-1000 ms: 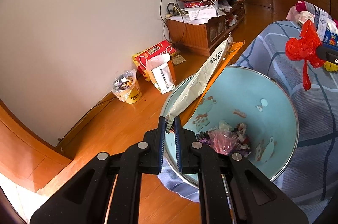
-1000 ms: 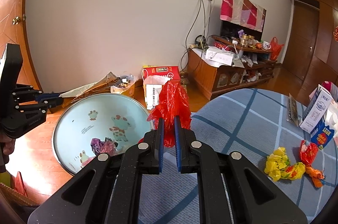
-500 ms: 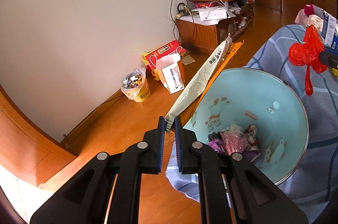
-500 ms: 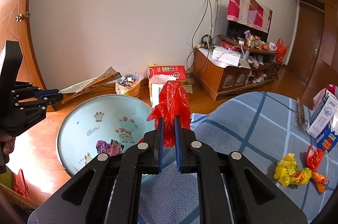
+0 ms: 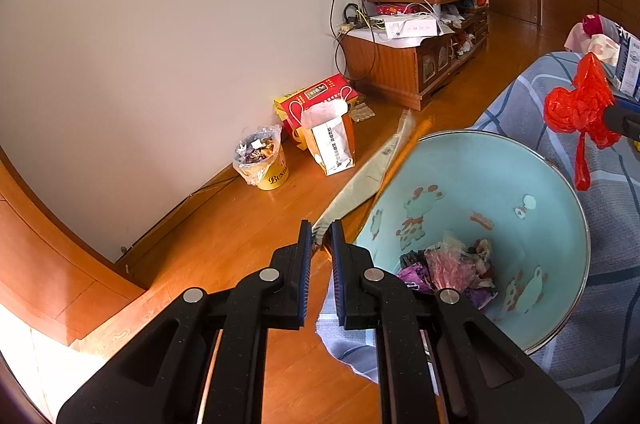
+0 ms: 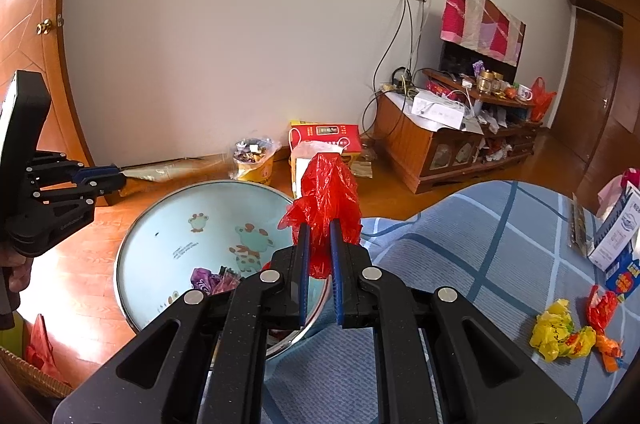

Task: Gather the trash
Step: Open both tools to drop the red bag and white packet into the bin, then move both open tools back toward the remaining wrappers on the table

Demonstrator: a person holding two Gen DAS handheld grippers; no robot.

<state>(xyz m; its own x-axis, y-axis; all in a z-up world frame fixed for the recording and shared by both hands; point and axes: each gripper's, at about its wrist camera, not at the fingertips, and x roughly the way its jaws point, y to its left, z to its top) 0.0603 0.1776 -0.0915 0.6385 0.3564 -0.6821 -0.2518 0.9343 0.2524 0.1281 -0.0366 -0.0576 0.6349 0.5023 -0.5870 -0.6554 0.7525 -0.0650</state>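
A light blue basin with cartoon animals sits at the edge of the blue plaid table and holds several crumpled wrappers. My left gripper is shut on the end of a long beige wrapper, held beside the basin's rim; it also shows in the right wrist view. My right gripper is shut on a red plastic bag, held over the basin's near edge. The bag also shows in the left wrist view.
On the plaid tablecloth lie a yellow wrapper, a red-orange wrapper and a white-blue carton. On the wooden floor stand a yellow bucket of trash, a white paper bag, a red box and a wooden TV cabinet.
My left gripper has pulled back and left with the long wrapper, so the basin sits farther right. My right gripper with the red bag has moved closer over the basin's edge.
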